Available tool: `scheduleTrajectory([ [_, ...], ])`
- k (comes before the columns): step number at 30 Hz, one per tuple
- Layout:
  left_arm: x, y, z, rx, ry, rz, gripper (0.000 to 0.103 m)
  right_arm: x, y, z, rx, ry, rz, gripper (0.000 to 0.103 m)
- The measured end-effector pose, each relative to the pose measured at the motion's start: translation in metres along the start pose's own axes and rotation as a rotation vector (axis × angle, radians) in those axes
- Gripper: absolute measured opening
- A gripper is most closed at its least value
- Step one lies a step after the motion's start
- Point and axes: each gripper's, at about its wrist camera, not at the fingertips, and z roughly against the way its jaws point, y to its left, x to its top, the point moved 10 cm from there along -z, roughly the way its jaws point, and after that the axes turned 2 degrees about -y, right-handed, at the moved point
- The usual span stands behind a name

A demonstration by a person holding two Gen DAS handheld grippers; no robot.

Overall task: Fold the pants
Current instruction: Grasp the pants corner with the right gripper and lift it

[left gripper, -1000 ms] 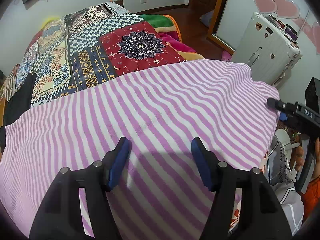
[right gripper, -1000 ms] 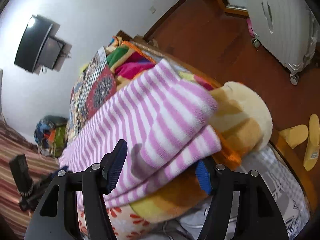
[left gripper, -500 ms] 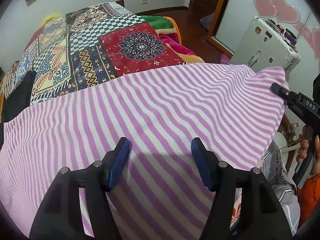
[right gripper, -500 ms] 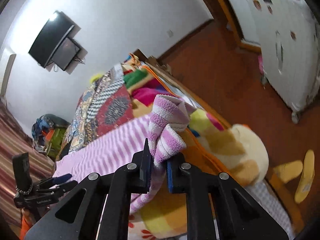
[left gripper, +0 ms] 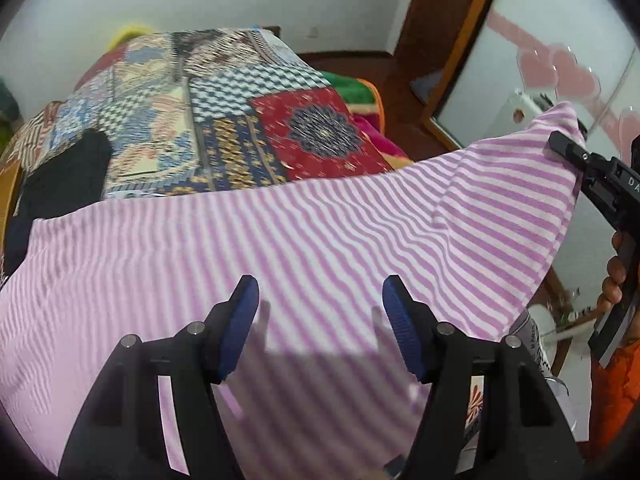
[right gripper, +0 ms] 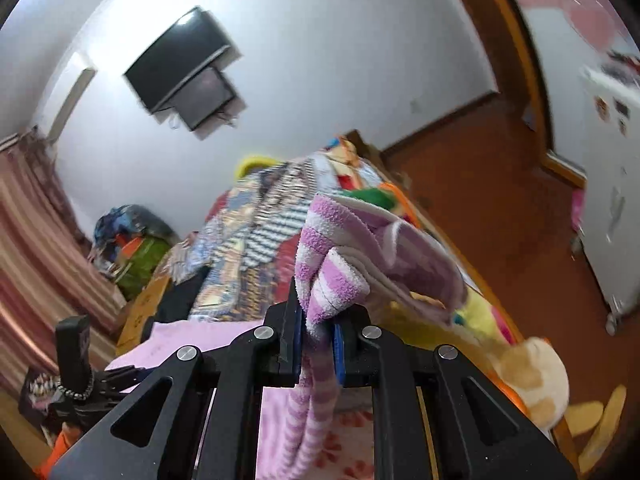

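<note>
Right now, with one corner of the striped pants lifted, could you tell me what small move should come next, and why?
Probably close the left tool on the pants beneath it: the right tool already pinches a raised corner, while the left stands open above the fabric, gripping nothing.

My pants [left gripper: 320, 240] are pink-and-white striped. The bed [left gripper: 224, 120] wears a patchwork quilt — checks, a red medallion. My gripper [left gripper: 320, 316] — black, blue pads.

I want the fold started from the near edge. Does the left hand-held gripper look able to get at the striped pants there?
Probably yes: the left hand-held gripper stands open right above the striped pants, nothing between them.
</note>
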Motion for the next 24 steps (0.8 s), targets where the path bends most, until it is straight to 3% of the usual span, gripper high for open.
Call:
scheduleTrajectory([
  [7,-0.006,0.056,0.035,0.019,-0.072,0.100,0.064,0.011,0.073,-0.017,0.090,0.004,0.128,0.011],
  [15,-0.034,0.131,0.079,0.058,-0.148,0.237,0.064,-0.015,0.169,-0.059,0.215,0.094,0.254,0.011],
  [19,-0.058,0.167,0.090,0.082,-0.147,0.314,0.064,-0.048,0.217,-0.085,0.297,0.183,0.304,0.011],
  [24,-0.084,0.202,0.099,0.113,-0.145,0.397,0.064,-0.135,0.255,-0.118,0.366,0.407,0.407,0.011],
])
